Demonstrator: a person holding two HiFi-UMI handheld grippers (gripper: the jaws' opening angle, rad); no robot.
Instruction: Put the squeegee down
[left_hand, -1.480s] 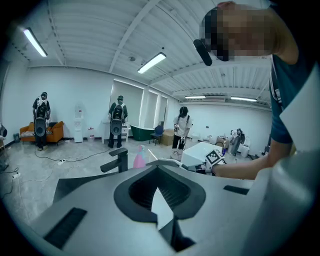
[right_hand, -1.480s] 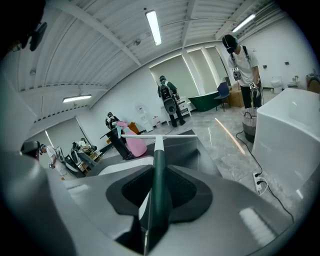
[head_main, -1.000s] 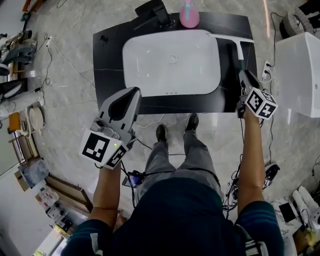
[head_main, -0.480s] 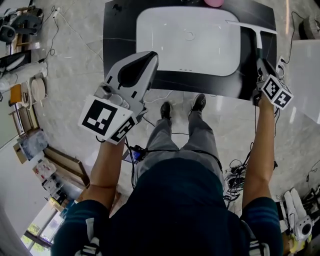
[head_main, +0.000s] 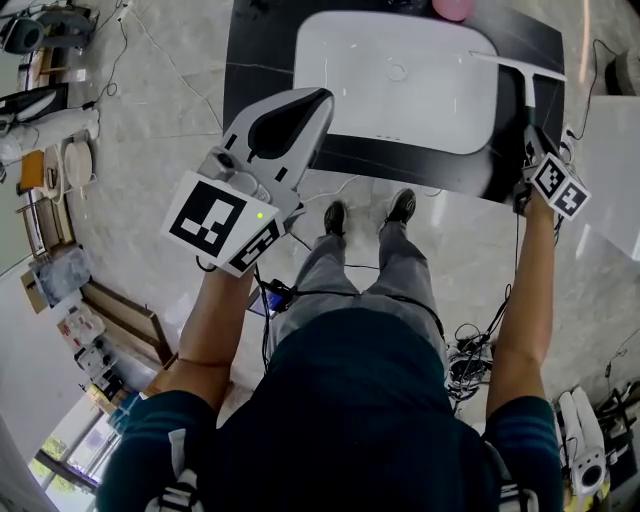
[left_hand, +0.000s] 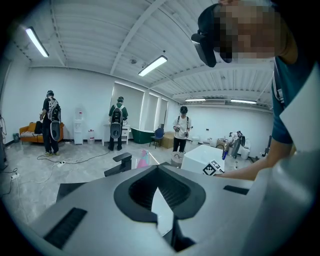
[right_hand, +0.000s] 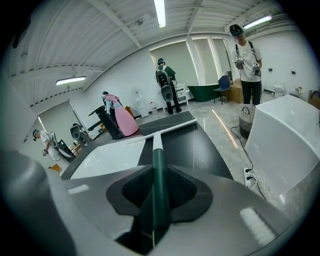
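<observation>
The squeegee (head_main: 527, 100) has a dark green handle and a white blade. It points away from me over the black counter (head_main: 260, 90), with the blade by the right rim of the white sink (head_main: 330, 40). My right gripper (head_main: 530, 140) grips the handle, and its jaws are closing on it. In the right gripper view the handle (right_hand: 156, 170) runs straight between the pads of my right gripper (right_hand: 153, 172). I cannot tell whether the blade touches the counter. My left gripper (head_main: 322, 98) hovers at the counter's front left, tips together and empty. The left gripper view shows it (left_hand: 158, 167) the same way.
A pink bottle (head_main: 452, 8) and a black tap (left_hand: 119, 164) stand at the back of the counter. A white cabinet (right_hand: 285, 145) is to the right. Cables and gear lie on the floor around the counter. Other people stand across the room.
The head view has shifted, so the counter sits higher and further right in the frame. The right gripper keeps hold of the squeegee, with the blade still at the sink's right rim.
</observation>
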